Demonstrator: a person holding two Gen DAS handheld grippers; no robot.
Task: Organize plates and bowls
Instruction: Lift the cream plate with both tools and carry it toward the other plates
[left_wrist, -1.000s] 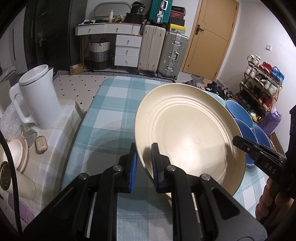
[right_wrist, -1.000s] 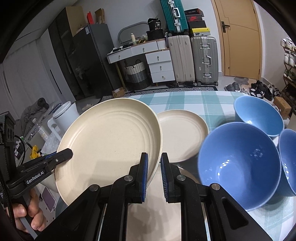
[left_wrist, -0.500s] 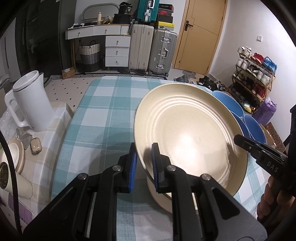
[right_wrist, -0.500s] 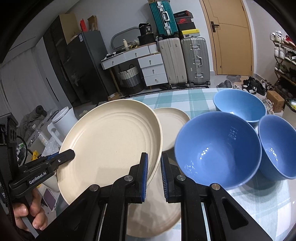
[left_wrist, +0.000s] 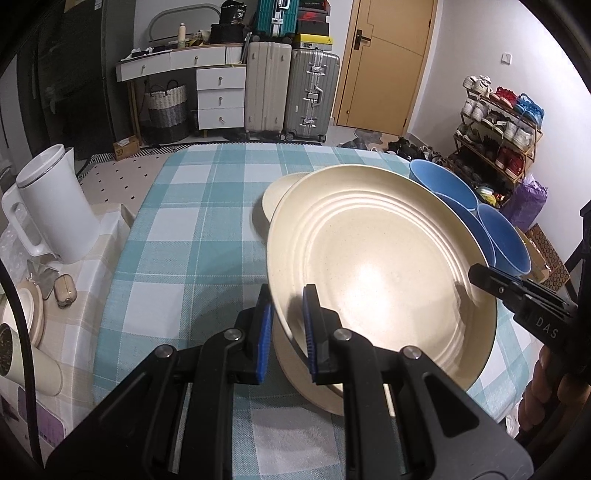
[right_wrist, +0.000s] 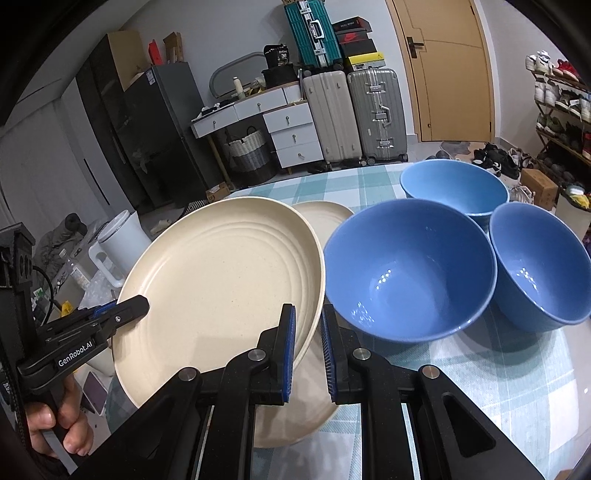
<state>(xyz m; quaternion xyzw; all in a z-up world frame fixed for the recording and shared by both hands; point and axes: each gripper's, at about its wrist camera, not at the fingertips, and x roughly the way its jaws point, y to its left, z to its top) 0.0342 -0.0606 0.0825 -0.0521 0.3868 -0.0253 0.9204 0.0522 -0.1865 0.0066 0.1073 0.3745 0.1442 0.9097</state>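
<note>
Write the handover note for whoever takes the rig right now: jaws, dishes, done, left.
Left gripper: jaws shut on the rim of the large cream plate.
Right gripper: jaws shut on the opposite rim of the same plate, which is held tilted above the table.
Under it lies a second cream plate; a smaller cream plate sits farther back.
Three blue bowls stand separately to the right.
Done: plate lifted by both grippers.
Left: set it down, probably on the plate below; group the other dishes.

Both grippers are showing black angular linkages with silver pivot screws behind ribbed blue pads. The left gripper (left_wrist: 286, 325) is wearing white "GenRobot.AI" lettering, the right gripper (right_wrist: 308, 345) "DAS".
</note>
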